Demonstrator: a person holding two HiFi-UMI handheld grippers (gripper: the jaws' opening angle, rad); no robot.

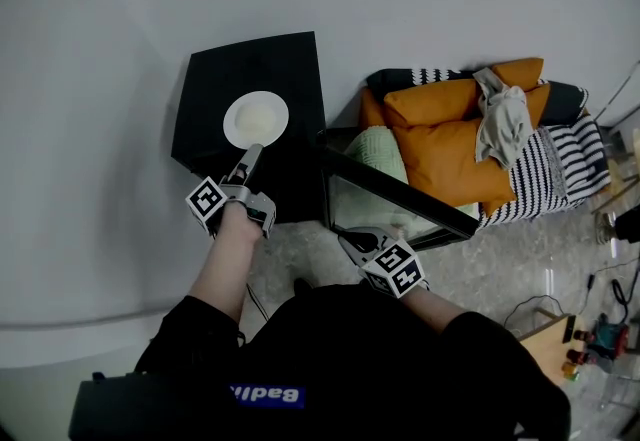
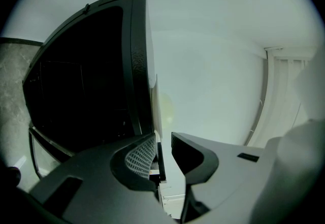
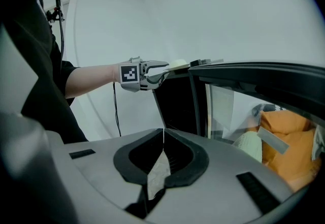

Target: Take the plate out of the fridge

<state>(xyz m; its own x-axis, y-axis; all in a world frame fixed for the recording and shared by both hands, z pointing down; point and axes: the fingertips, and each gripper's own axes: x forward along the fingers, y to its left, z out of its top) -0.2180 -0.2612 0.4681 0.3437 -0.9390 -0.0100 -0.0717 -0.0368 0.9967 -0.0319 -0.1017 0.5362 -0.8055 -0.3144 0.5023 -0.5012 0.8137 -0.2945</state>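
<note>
A white plate [image 1: 256, 119] with a pale round thing on it rests on top of the black fridge [image 1: 290, 69]. My left gripper [image 1: 250, 155] reaches to the plate's near rim. In the left gripper view the plate [image 2: 155, 111] shows edge-on, with its rim between the jaws of the left gripper [image 2: 162, 148]. A gap shows beside the right jaw, so the gripper is open. The right gripper view shows the left gripper [image 3: 155, 71] at the plate [image 3: 177, 64]. My right gripper [image 1: 352, 241] [image 3: 163, 134] is shut and empty, beside the fridge's open glass door [image 1: 400, 194].
The open glass door [image 3: 254, 73] juts out to the right of the fridge. Behind it is a sofa with orange cushions [image 1: 450, 144], a green cushion [image 1: 378, 154], a grey cloth [image 1: 503, 119] and a striped blanket [image 1: 560, 154]. Cables and a wooden table corner [image 1: 555, 339] sit at lower right.
</note>
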